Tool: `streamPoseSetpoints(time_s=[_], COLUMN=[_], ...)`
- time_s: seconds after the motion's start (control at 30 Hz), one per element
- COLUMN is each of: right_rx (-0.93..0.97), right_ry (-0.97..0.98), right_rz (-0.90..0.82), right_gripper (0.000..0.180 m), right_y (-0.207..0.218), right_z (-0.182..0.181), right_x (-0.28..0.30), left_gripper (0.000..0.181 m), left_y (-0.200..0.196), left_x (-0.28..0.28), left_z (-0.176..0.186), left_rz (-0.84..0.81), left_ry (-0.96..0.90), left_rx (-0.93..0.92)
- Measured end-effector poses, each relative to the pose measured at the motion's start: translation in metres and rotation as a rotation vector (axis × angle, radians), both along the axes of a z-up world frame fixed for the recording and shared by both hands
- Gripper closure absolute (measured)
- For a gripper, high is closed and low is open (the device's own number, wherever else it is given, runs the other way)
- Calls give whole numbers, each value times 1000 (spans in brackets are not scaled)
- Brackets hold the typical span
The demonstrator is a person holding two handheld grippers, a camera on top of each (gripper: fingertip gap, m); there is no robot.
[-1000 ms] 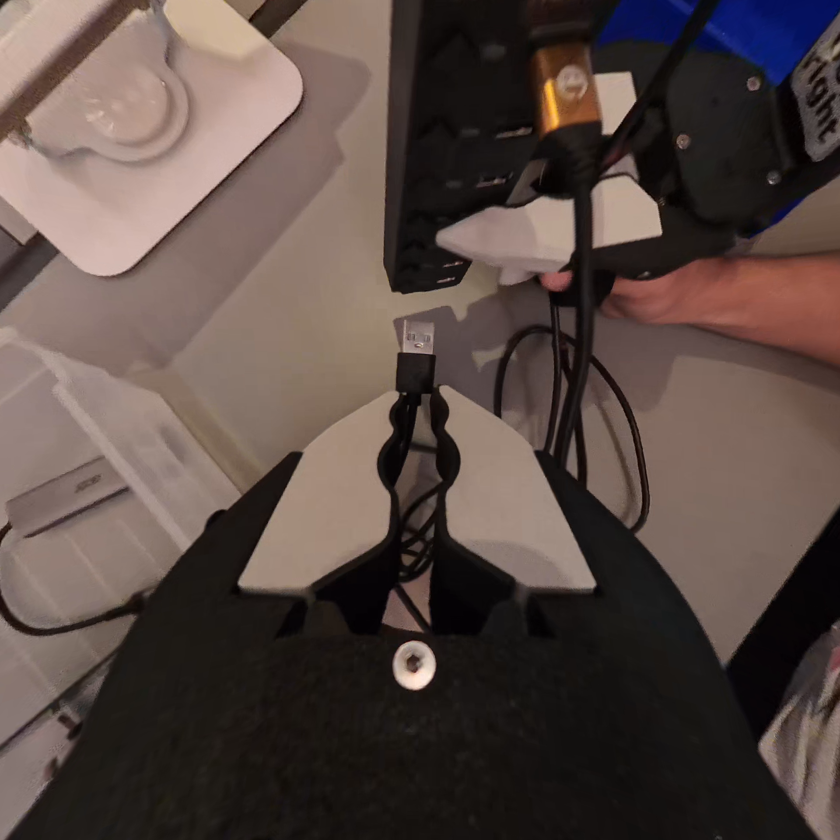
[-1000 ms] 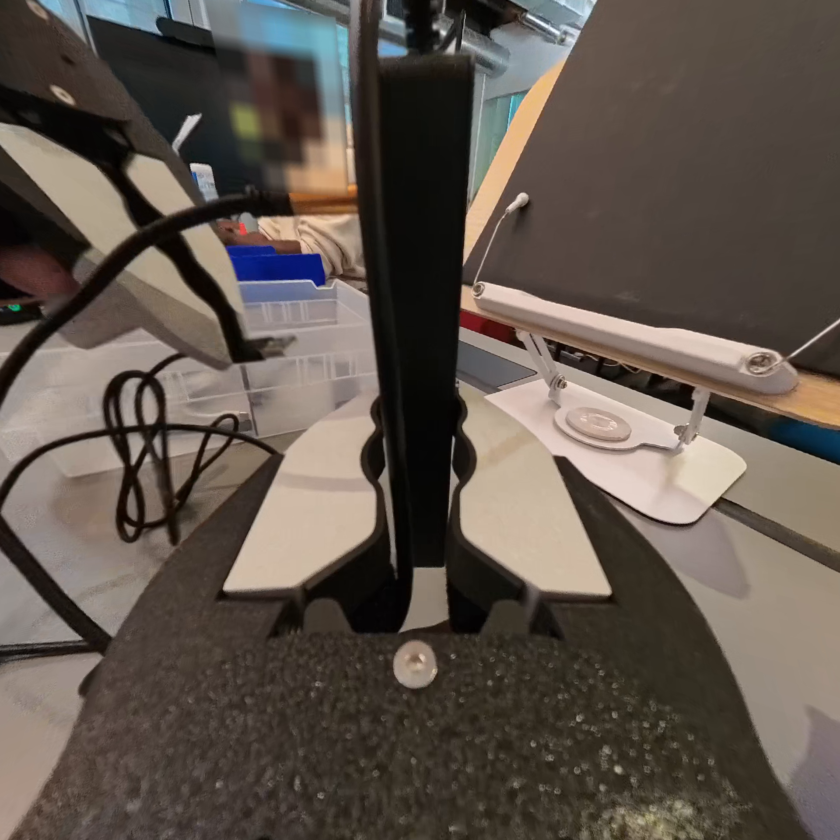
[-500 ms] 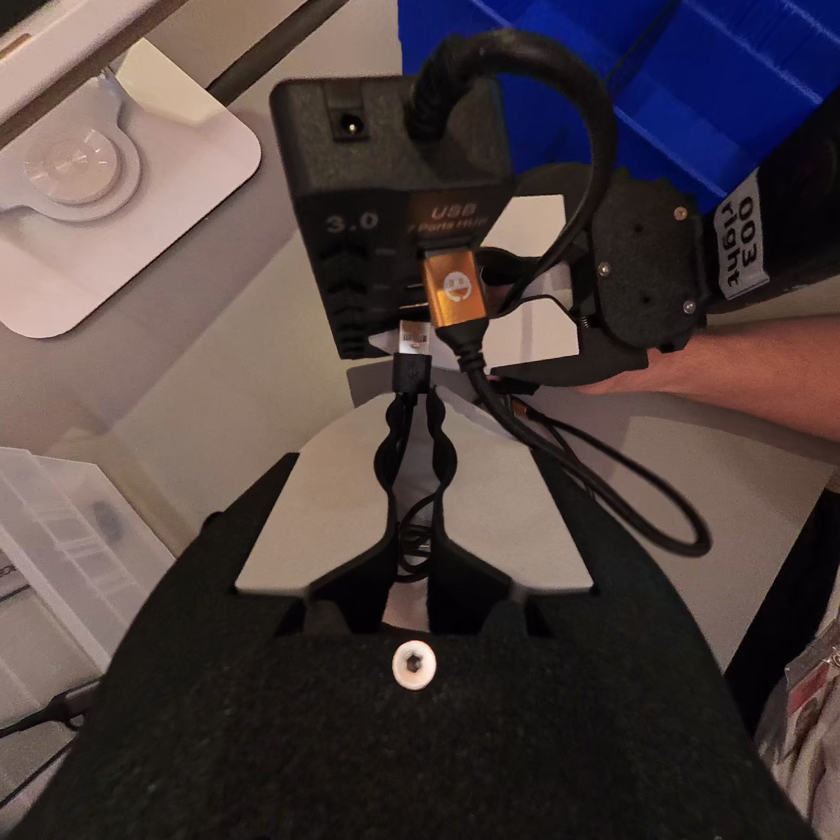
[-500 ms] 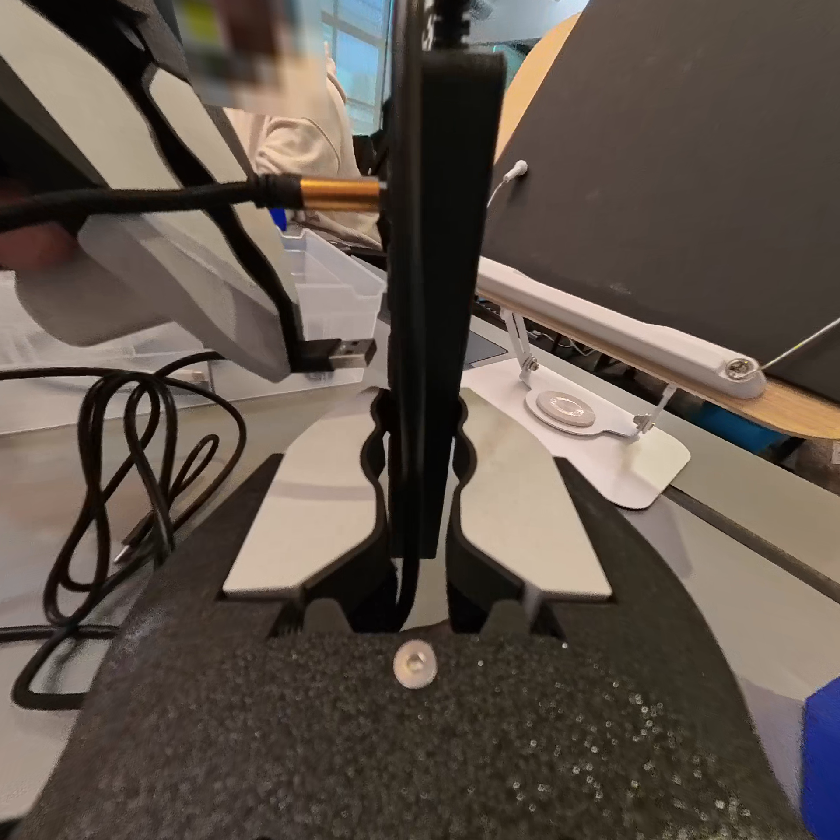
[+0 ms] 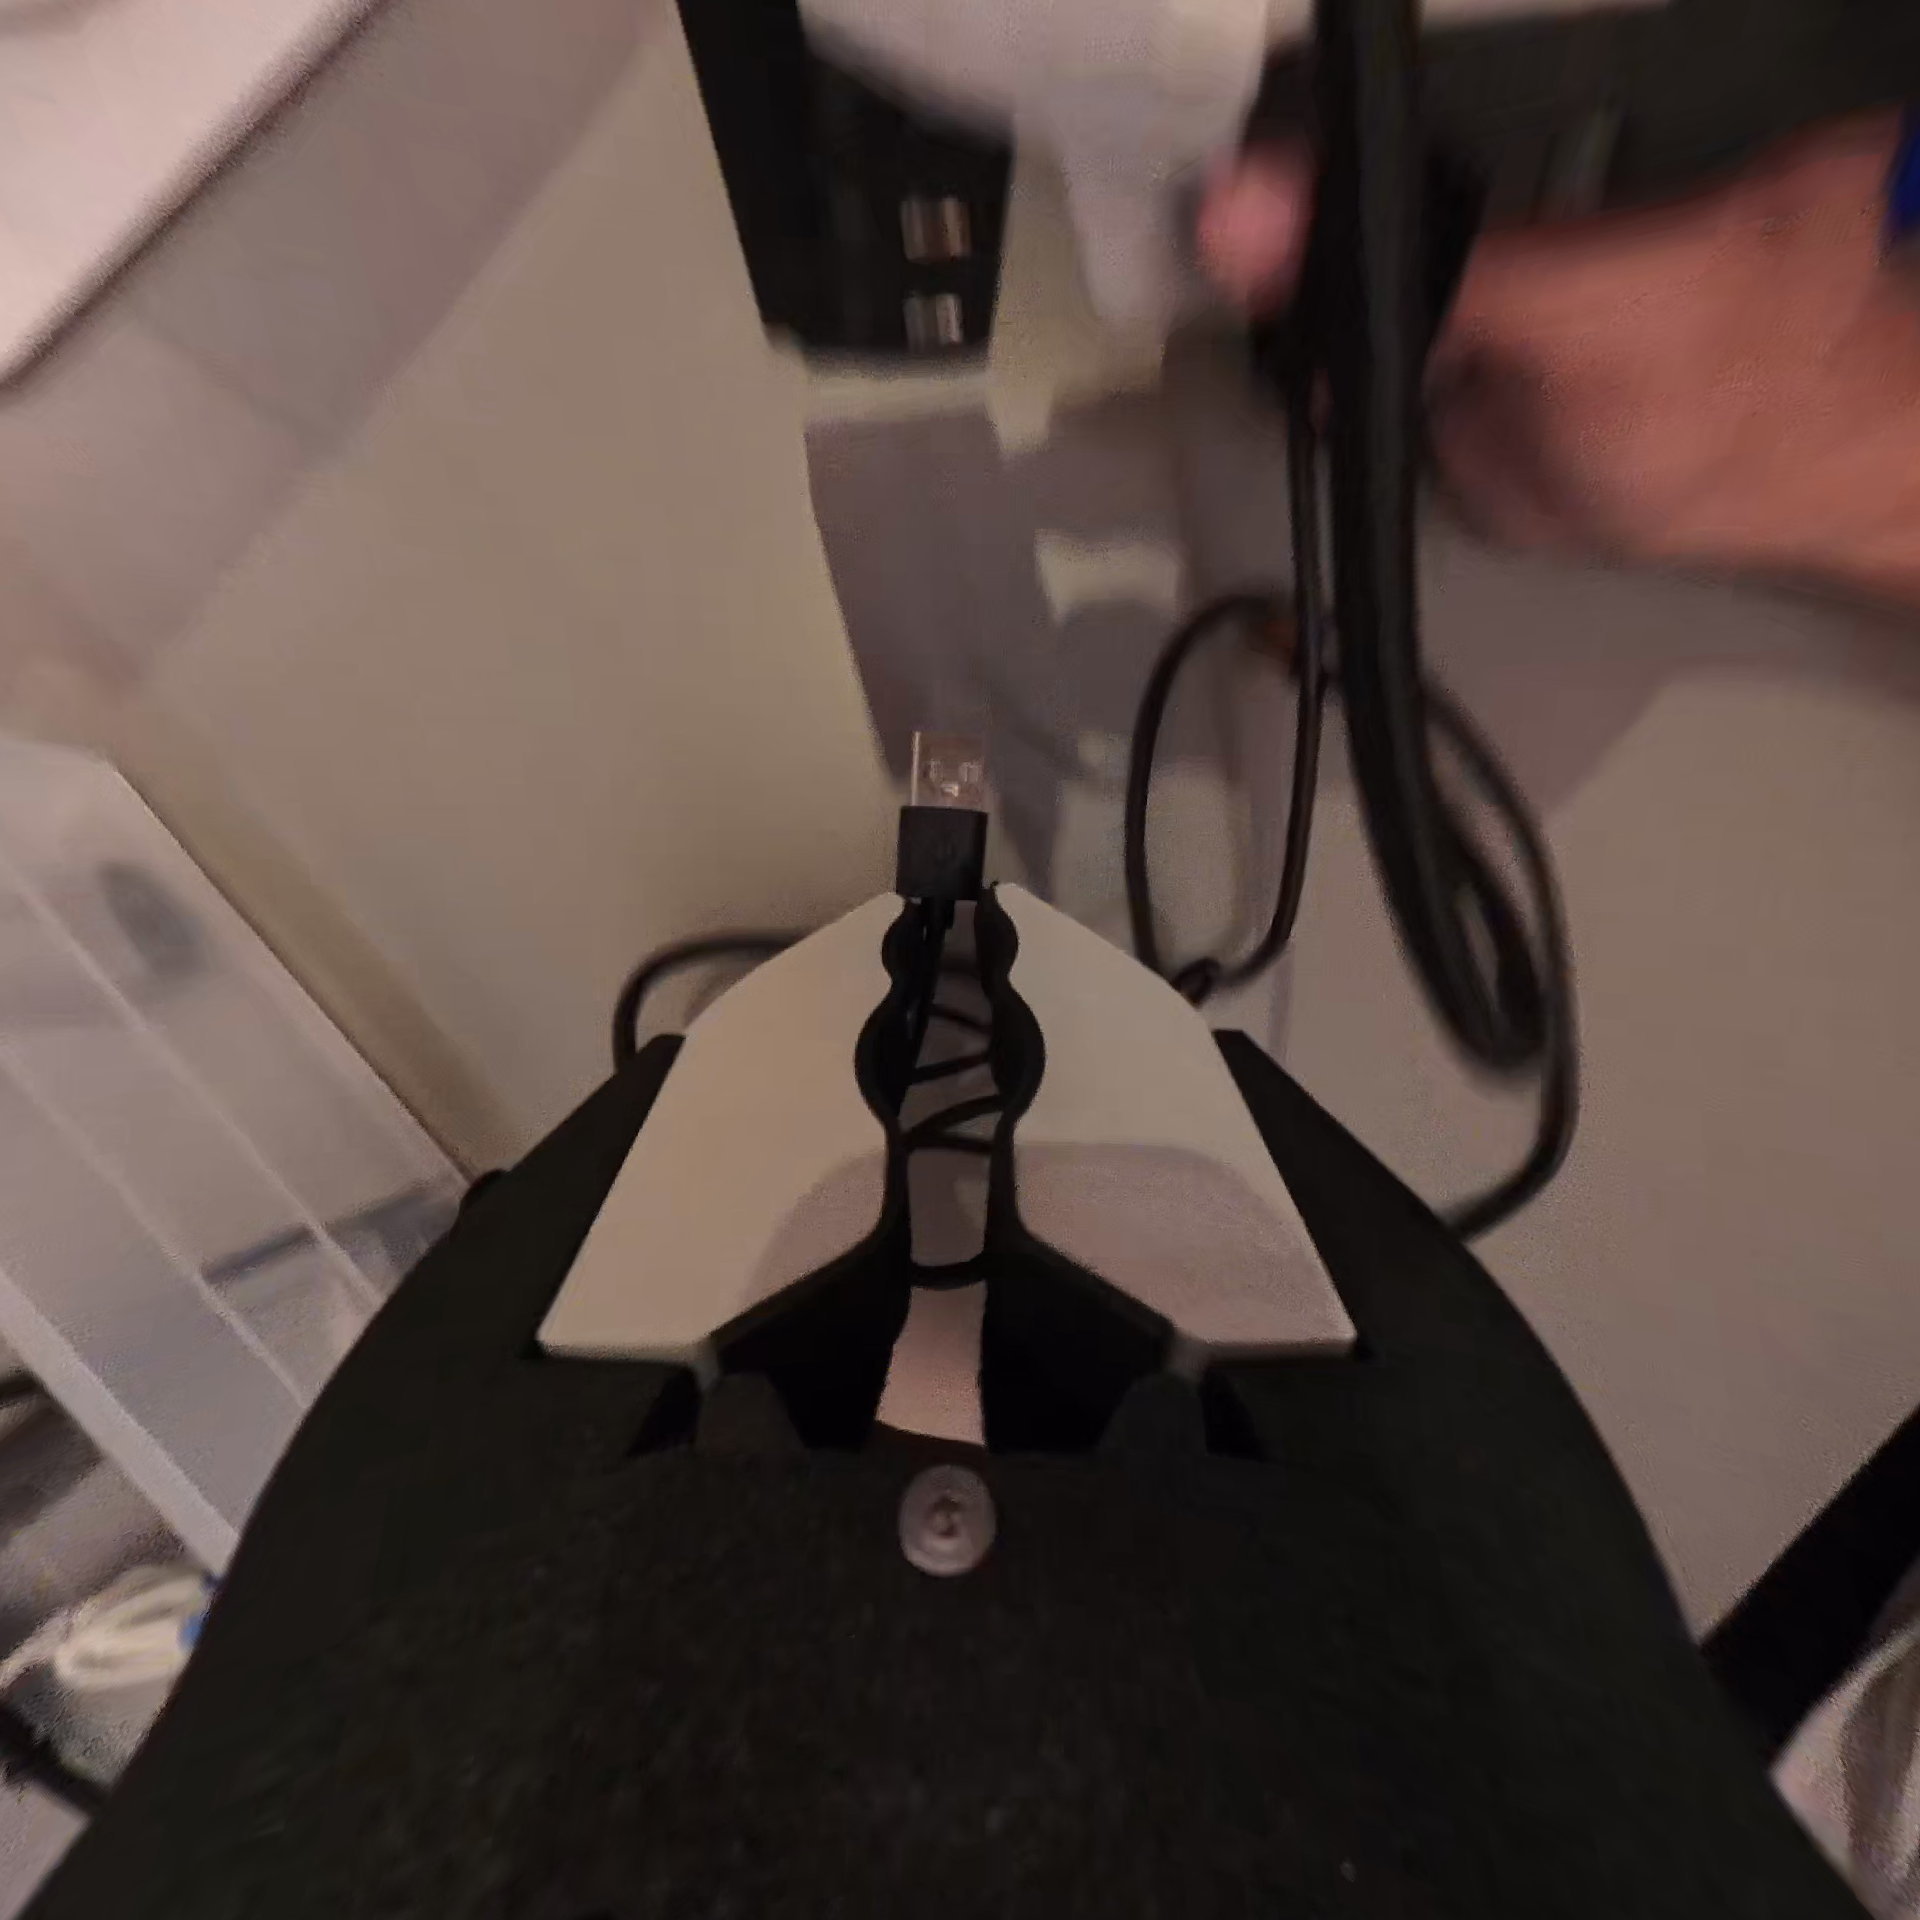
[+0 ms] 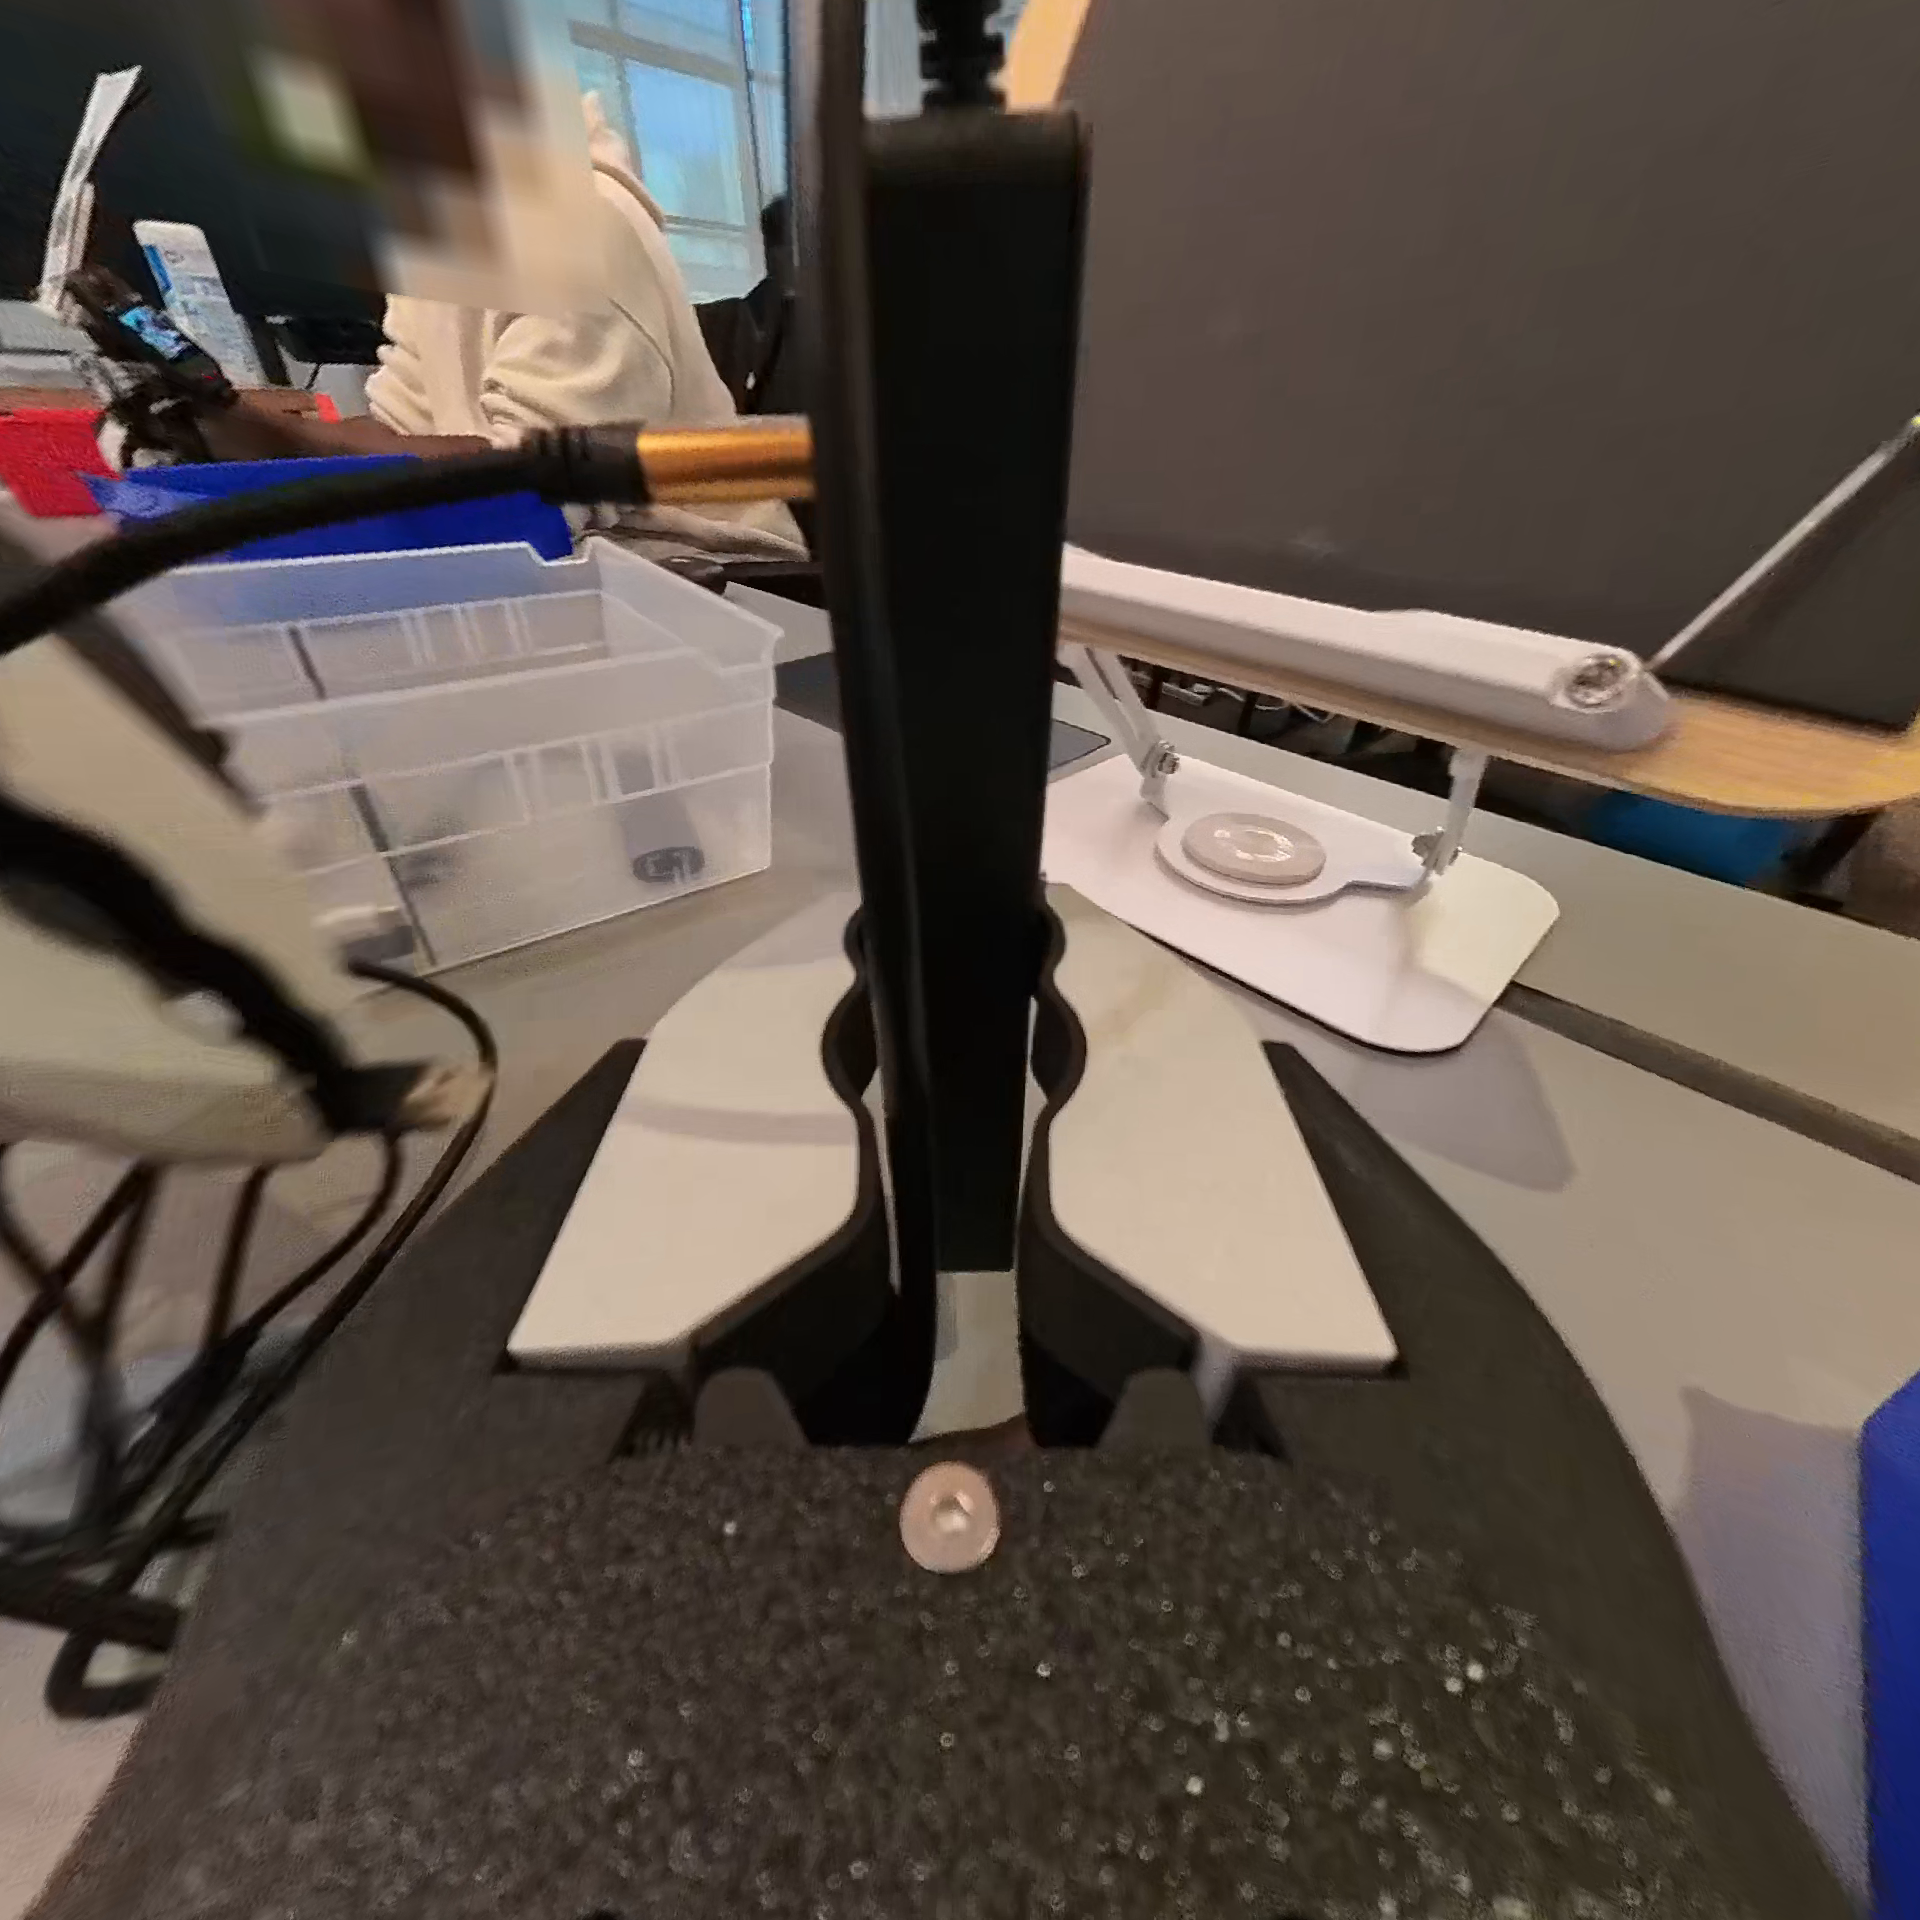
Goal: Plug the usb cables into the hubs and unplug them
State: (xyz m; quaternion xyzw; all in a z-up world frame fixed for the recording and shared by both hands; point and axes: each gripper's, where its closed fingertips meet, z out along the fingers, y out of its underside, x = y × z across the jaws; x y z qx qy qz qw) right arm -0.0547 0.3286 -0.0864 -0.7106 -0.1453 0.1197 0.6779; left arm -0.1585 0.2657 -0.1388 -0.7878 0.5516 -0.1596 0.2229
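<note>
The left gripper is pinched tight on a black usb cable, its silver plug pointing to 12 o'clock at the blurred black hub, well apart from it. The right gripper is clamped on that upright hub; a gold-collared cable enters its side from 9 o'clock.

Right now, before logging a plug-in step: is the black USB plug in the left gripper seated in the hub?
Out. The black USB plug juts bare from the left gripper, short of the hub.
</note>
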Motion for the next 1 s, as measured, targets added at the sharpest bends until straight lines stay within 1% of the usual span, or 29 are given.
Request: streamPoseSetpoints(time_s=[0.1,0.13,0.2,0.23,0.3,0.37,0.47,0.57,0.63,0.7,0.73,0.87,0.93,0.97,1.0], right_rx=[-14,-20,-20,-18,-15,-8,-8,-10,-7,-6,-8,-10,0,14,31], right_ry=[37,45,46,40,25,18,16,20,16,14,16,42,67,92,126], right_rz=[-29,-30,-26,-24,-16,-11,0,15,21,26,27,19,7,6,11], right_gripper=[154,154,154,154,154,154,154,154,154,154,154,154,154,154,154], right_y=[4,5,6,6,5,2,0,0,1,1,1,1,1,0,-1], right_z=[-1,-2,-2,-2,-2,-1,-1,-1,-1,-1,-1,0,2,5,10], right_x=[10,11,10,9,6,4,3,0,-1,-2,-2,3,7,10,13], left_gripper=[171,171,171,168,164,159,152,153,157,157,157,156,156,156,156], left_y=[-37,-49,-61,-63,-77,-78,-71,-72,-77,-70,-68,-86,-79,-73,-68], left_x=[-35,-39,-39,-36,-30,-27,-33,-43,-51,-56,-55,-50,-61,-70,-80], left_z=[-27,-30,-29,-28,-29,-29,-11,18,21,20,27,97,119,119,109], left_rz=[-84,-107,-93,-74,-95,-95,-65,-118,-161,-141,-129,-175,-115,-69,-23], left_ry=[127,121,87,61,28,-3,-100,-211,-210,-186,-214,-512,-578,-575,-543], left_rx=[-67,-93,-113,-106,-134,-86,-16,102,124,150,158,119,140,139,128])
